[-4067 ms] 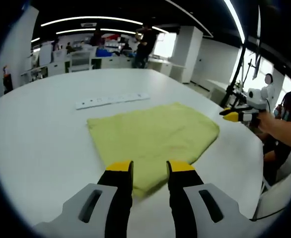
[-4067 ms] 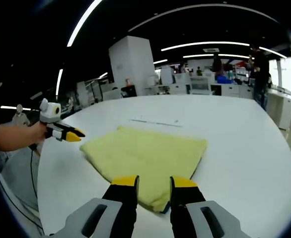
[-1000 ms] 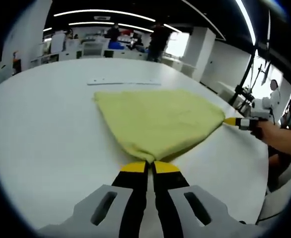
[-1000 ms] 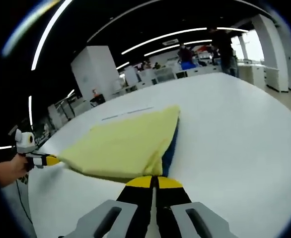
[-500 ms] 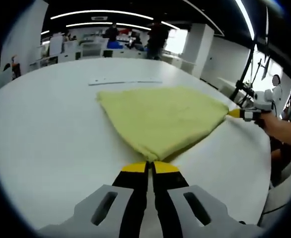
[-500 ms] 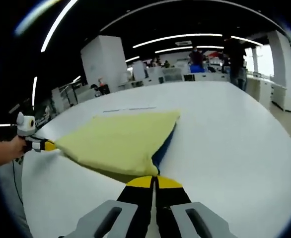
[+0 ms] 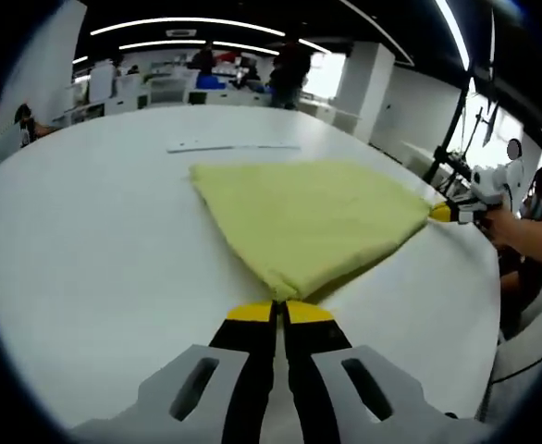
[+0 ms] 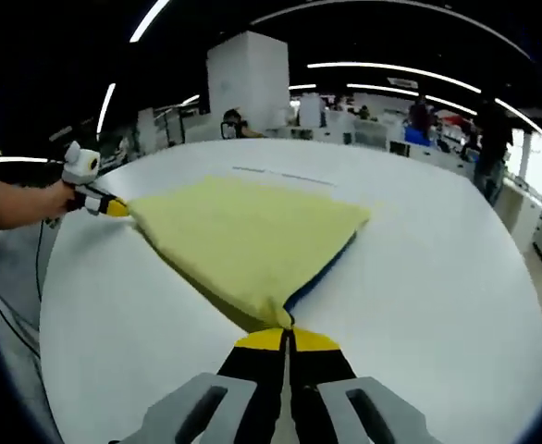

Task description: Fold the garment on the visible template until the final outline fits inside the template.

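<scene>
Both jaws clamped — left gripper (image 7: 280,313) and right gripper (image 8: 283,339) each pinched a near corner of the yellow garment (image 7: 313,217), which stretched away across the white table (image 7: 95,231).

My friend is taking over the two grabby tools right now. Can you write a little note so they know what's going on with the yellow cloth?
Left tool: shut on a corner of the yellow cloth.
Right tool: shut on the cloth's other near corner.
The cloth lies on the white table, pulled taut between both tools. A blue layer peeks out under its edge in the right gripper view.
Done: both corners gripped.
Left: carry them over to make the fold, then check the outline against the template, which I cannot make out.
</scene>
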The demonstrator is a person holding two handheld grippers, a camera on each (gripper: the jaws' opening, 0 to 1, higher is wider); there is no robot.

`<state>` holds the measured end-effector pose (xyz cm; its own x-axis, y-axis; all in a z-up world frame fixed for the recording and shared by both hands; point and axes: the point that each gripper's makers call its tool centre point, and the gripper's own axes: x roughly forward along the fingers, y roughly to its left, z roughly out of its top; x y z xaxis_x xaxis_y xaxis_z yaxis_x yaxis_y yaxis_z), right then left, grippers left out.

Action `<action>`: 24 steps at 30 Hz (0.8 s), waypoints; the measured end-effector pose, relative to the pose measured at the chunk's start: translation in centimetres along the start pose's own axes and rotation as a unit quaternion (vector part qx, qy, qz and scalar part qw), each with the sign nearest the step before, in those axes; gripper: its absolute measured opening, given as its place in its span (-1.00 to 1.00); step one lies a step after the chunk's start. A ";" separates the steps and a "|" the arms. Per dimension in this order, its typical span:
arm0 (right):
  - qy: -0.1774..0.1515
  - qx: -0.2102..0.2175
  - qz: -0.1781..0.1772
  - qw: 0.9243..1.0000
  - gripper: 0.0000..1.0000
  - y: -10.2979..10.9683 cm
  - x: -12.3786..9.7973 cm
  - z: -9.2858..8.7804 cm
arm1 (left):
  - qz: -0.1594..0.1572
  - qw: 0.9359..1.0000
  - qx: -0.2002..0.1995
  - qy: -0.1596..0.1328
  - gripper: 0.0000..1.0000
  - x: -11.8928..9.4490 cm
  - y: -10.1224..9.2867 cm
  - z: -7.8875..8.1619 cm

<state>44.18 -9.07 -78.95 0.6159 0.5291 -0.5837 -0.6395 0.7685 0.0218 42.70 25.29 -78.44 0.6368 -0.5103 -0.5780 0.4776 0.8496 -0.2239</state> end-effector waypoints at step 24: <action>0.006 0.015 -0.008 1.000 -0.96 0.5 0.9 -0.4 | -0.003 1.000 -0.021 -0.019 -0.93 -0.4 -0.4 0.6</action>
<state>44.31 -8.35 -79.78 0.6199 0.5133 -0.5935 -0.6161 0.7868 0.0370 42.61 25.08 -77.62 0.6573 -0.5190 -0.5464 0.4558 0.8512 -0.2602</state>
